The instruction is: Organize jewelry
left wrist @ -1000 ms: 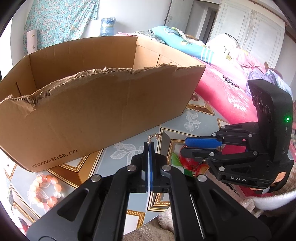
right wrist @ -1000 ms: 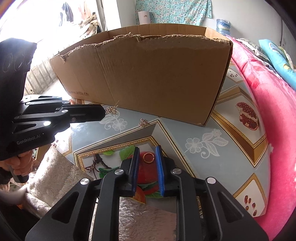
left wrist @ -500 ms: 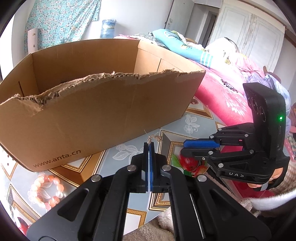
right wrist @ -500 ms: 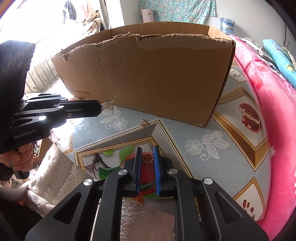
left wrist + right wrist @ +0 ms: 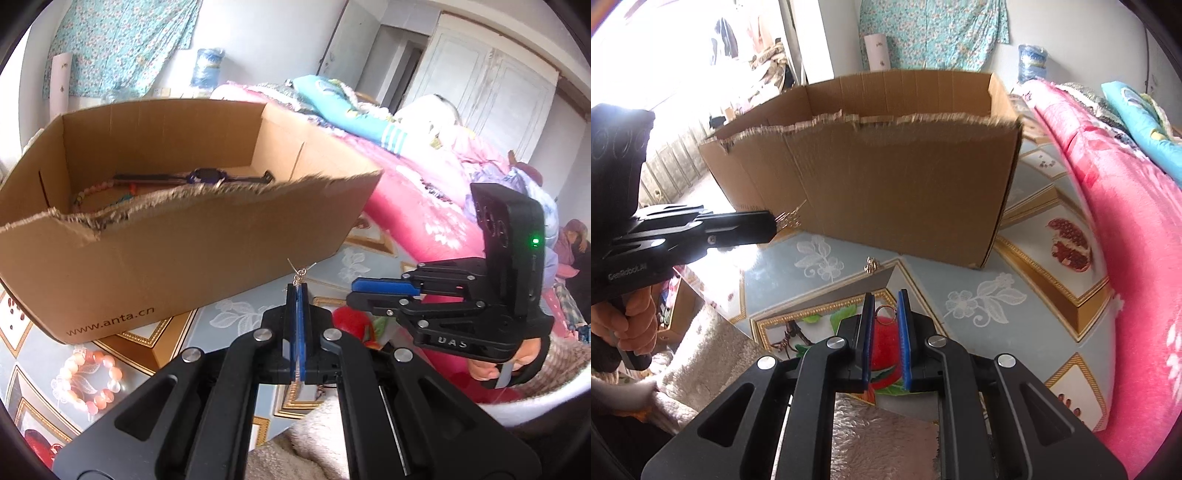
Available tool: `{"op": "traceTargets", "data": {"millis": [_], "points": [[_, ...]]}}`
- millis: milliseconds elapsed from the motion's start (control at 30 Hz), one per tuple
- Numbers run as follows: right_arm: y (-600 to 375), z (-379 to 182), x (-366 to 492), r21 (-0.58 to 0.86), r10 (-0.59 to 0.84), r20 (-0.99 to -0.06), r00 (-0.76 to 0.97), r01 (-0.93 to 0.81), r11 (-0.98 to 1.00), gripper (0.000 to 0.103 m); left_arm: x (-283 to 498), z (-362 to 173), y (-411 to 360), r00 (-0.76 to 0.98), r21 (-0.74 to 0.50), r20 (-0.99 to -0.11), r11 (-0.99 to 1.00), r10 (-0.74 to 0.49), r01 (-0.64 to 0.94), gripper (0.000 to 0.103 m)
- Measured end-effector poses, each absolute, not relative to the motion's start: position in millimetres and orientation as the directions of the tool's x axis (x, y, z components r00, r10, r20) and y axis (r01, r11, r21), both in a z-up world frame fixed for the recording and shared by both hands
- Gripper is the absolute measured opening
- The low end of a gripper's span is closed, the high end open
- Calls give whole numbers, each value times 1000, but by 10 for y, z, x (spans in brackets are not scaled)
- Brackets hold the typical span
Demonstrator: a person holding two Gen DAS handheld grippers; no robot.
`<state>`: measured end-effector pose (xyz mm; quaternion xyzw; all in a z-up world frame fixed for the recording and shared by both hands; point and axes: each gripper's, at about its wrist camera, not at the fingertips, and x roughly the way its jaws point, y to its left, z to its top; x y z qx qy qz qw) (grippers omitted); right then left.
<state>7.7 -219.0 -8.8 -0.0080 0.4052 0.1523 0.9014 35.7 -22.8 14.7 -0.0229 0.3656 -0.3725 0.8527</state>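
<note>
In front of the big brown cardboard box (image 5: 192, 236), the left tongs (image 5: 298, 291) pinch a small silver earring (image 5: 301, 274). The right tongs (image 5: 885, 308) squeeze a little gold ring (image 5: 885, 315), likely both going into the box.

The torn near wall of the brown cardboard box (image 5: 192, 236) is hiding most of the dark watch (image 5: 207, 176) and beaded strands inside. The tiny silver earring (image 5: 301, 275) is showing only its hooks above the jaws, its lower part hidden.
</note>
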Motion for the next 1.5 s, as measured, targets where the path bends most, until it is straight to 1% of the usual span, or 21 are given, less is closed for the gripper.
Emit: {"op": "traceTargets", "data": {"millis": [200, 300, 400, 500, 567, 633, 700, 800, 900, 1000, 1067, 1167, 1233, 1267, 1500], "points": [[-2207, 152, -33, 117, 281, -678, 679, -278, 954, 12, 205, 422, -212, 466, -315, -535, 678, -705, 664, 0], [-2229, 353, -68, 128, 301, -632, 714, -287, 949, 12, 183, 569, -170, 473, -323, -499, 662, -726, 676, 0], [-2251, 610, -34, 145, 334, -577, 746, -309, 940, 12, 231, 743, -91, 467, -362, -445, 631, -764, 686, 0], [-2270, 815, 65, 166, 369, -539, 757, -333, 928, 12, 330, 862, -50, 478, -361, -427, 629, -768, 688, 0], [-2275, 940, 216, 188, 390, -530, 753, -344, 920, 12, 453, 931, -49, 484, -349, -443, 642, -755, 682, 0], [-2286, 1023, 393, 222, 414, -534, 737, -351, 910, 12, 642, 956, -63, 503, -326, -500, 691, -705, 645, 0], [-2276, 1066, 651, 255, 438, -561, 702, -356, 899, 12, 860, 935, -92, 500, -310, -554, 723, -665, 618, 0], [-2226, 1064, 1003, 277, 454, -609, 650, -362, 890, 12, 1158, 879, -113, 479, -312, -605, 743, -636, 592, 0], [-2160, 986, 1307, 280, 442, -668, 598, -349, 894, 13, 1412, 775, -118, 457, -312, -656, 766, -601, 562, 0], [-2097, 864, 1558, 274, 427, -718, 550, -340, 900, 13, 1651, 668, -144, 439, -286, -706, 791, -556, 541, 0], [-2084, 778, 1699, 251, 396, -752, 528, -326, 911, 13, 1755, 620, -138, 426, -278, -732, 803, -532, 527, 0], [-2042, 680, 1829, 225, 368, -782, 503, -322, 920, 13, 1880, 555, -143, 415, -263, -759, 820, -501, 508, 2], [-2040, 653, 1876, 208, 348, -791, 504, -314, 926, 13, 1939, 531, -140, 419, -253, -771, 834, -480, 491, 16], [-2048, 644, 1883, 210, 350, -790, 504, -313, 926, 13, 1953, 528, -125, 423, -257, -767, 835, -483, 487, 18], [-2115, 680, 1874, 210, 359, -768, 530, -321, 924, 13, 1970, 528, -117, 428, -260, -761, 834, -487, 486, 18]]}}
